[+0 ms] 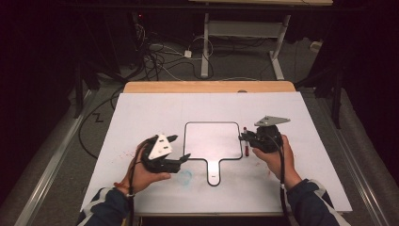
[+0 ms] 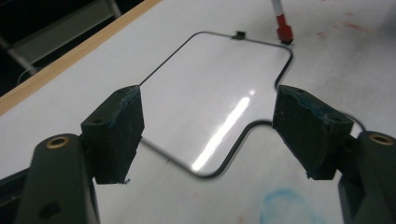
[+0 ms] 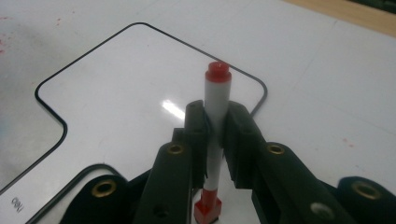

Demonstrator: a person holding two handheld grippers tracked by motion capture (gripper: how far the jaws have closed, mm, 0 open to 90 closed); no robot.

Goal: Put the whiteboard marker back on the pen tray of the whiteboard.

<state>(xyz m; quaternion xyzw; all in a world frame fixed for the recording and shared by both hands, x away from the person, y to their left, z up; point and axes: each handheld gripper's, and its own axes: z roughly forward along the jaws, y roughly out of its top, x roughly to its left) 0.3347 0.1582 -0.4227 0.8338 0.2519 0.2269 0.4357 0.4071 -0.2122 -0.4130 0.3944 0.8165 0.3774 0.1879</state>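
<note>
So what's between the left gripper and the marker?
The small whiteboard lies between the open left gripper and the marker, as the high view shows.

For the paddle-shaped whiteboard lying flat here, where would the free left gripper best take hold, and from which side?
Probably the handle: it is the narrow part of the whiteboard and juts toward the person. Coming in low from that near edge, the open left gripper could span its width. The right gripper is shut on the marker.

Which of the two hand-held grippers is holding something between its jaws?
The right hand-held gripper: its jaws clamp a white marker with red ends. The left hand-held gripper stands open, with nothing between its jaws.
</note>
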